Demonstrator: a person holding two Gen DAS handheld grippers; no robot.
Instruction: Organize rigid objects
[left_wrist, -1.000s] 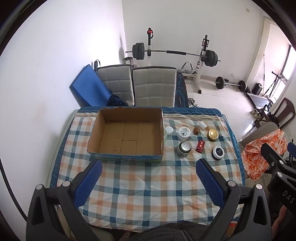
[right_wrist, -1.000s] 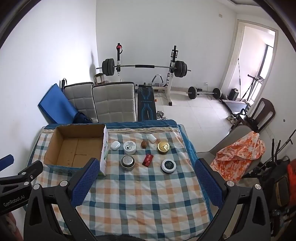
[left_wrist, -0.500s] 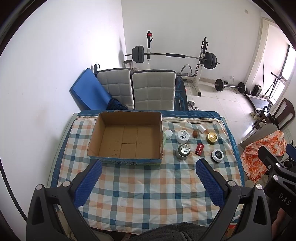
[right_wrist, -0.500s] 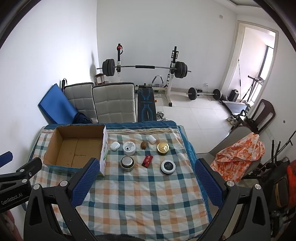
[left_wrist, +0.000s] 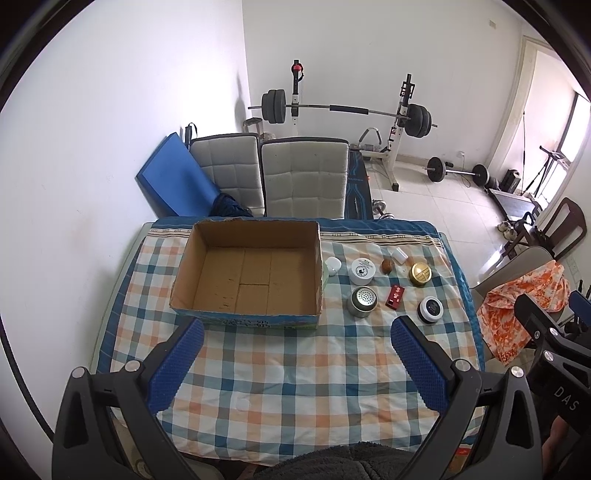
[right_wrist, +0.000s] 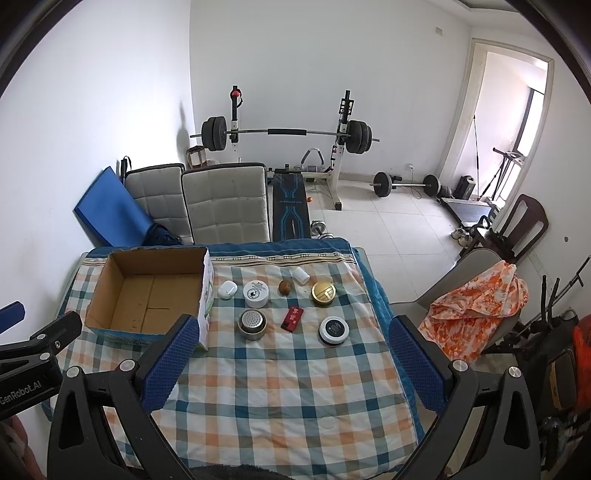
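At the bottom of the left wrist view, the left gripper (left_wrist: 295, 363) hangs above the near part of the checked blue, orange and white tablecloth (left_wrist: 288, 398), its blue-padded fingers spread wide and empty. At the bottom of the right wrist view, the right gripper (right_wrist: 291, 362) is spread just as wide over the same cloth, holding nothing.

Past the fingers, left of frame centre, sits the open brown cardboard box (left_wrist: 247, 273), with nothing inside. To its right, the small items lie in two loose rows, all apart from each other. In the nearer row: a round metal tin with a perforated top (right_wrist: 252, 324), a small red rectangular box (right_wrist: 292, 318) and a round black-and-white jar (right_wrist: 333, 329). In the farther row: a white earbud case (right_wrist: 226, 289) just beside the box wall, a white round jar (right_wrist: 256, 293), a small brown egg-shaped object (right_wrist: 284, 287), a small white bottle (right_wrist: 300, 275) and a round gold tin (right_wrist: 323, 293).

Beyond the table's far edge stand two grey padded chairs (right_wrist: 225, 205), then a barbell on a rack (right_wrist: 284, 133) against the white wall.
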